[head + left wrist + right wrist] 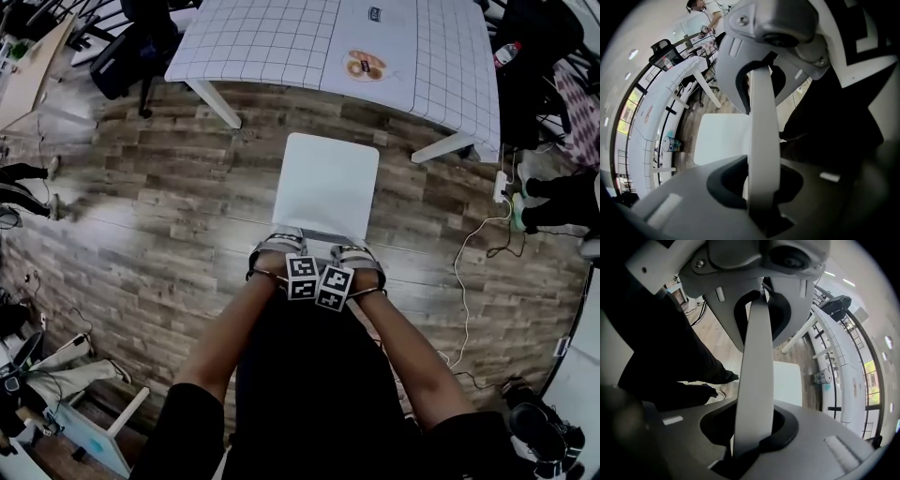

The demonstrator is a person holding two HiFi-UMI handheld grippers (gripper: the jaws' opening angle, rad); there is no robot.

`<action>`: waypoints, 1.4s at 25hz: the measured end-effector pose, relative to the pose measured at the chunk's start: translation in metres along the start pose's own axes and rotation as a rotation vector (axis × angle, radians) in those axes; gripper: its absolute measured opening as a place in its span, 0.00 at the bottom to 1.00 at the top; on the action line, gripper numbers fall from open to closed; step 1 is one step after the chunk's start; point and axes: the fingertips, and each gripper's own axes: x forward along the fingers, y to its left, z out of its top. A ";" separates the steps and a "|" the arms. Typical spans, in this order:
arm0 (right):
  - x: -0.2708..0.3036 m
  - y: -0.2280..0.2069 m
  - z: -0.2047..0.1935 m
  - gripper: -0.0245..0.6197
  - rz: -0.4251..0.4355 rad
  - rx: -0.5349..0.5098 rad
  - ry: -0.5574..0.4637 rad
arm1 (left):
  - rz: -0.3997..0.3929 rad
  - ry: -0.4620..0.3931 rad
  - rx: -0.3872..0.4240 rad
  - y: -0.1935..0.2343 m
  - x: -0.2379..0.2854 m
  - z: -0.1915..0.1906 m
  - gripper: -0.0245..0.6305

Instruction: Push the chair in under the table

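The left gripper (277, 247) is clamped on the left part of the white chair (328, 183), at the top edge of its back; just right of it the right gripper (360, 255) is clamped on the same edge; the seat stands on the wood floor (169, 206), near of the gridded table (272, 42), in line with the gap between its legs.

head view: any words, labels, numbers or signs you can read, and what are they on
Nothing is legible in any view.
Dark label on the table: too small to read.
Round orange print on the table: blurred.
Bottle label: too small to read.
Marker cubes: square patterns, no letters.
Chair: no print.
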 end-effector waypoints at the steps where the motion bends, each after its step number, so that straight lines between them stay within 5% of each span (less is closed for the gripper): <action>1: -0.001 -0.003 0.001 0.17 0.000 -0.005 0.001 | -0.005 -0.001 -0.005 0.003 -0.002 -0.001 0.16; 8: 0.009 -0.052 -0.008 0.17 0.009 -0.016 0.010 | -0.060 -0.022 -0.051 0.052 0.002 0.001 0.17; 22: 0.014 -0.143 -0.015 0.17 0.031 0.044 0.068 | -0.061 -0.044 0.017 0.144 -0.002 -0.003 0.16; 35: 0.013 -0.188 -0.011 0.17 0.031 0.040 0.063 | -0.068 -0.049 0.028 0.189 -0.011 -0.010 0.16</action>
